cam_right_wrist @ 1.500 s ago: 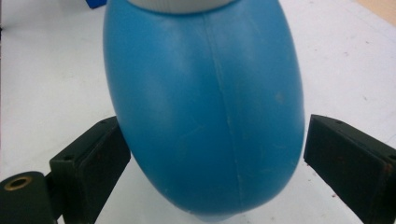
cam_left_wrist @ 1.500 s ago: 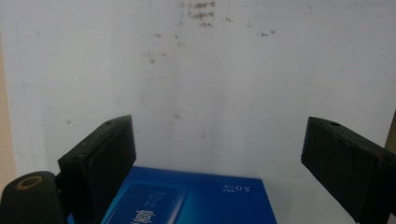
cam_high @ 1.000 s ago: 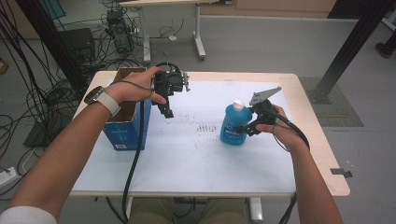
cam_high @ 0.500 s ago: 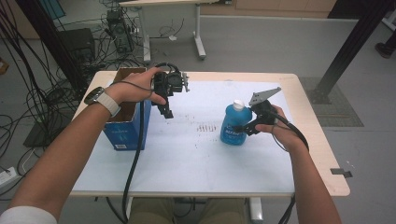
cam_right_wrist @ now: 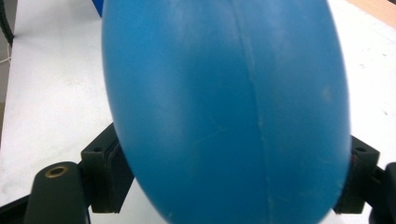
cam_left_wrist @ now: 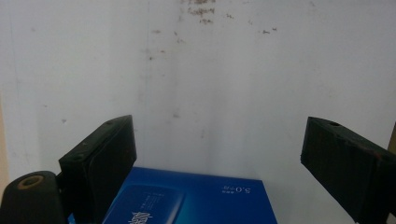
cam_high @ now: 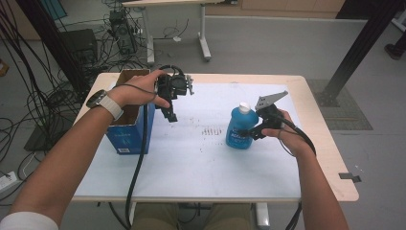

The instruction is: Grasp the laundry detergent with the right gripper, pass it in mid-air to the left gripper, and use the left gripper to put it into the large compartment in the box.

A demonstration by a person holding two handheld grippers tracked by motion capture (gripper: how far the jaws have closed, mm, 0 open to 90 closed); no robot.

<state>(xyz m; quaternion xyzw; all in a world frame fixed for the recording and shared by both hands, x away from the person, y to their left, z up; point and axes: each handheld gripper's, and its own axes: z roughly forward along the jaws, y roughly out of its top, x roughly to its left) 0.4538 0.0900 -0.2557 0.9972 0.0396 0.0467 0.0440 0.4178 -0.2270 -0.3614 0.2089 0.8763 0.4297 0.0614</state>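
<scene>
A blue plastic bottle (cam_high: 238, 127) with a white cap stands upright on the white table (cam_high: 191, 163), right of centre. My right gripper (cam_high: 250, 132) comes at it from the right, and its jaws have just been closing on it. In the right gripper view the bottle's body (cam_right_wrist: 224, 112) sits between both pads and touches them. My left gripper (cam_high: 171, 114) hangs open and pointing down beside an open blue cardboard box (cam_high: 128, 136). In the left gripper view the box (cam_left_wrist: 196, 200) lies below the wide-apart jaws of the left gripper (cam_left_wrist: 219, 140), with nothing between them.
Faint brown marks (cam_high: 210, 129) dot the table's middle. A cable (cam_high: 136, 177) trails from the left gripper over the table's front edge. On the floor behind lie cables and a computer tower (cam_high: 122, 31). A black post (cam_high: 359, 48) stands at the back right.
Both hands stay where they were. The right gripper's jaws have drawn in against the blue bottle.
</scene>
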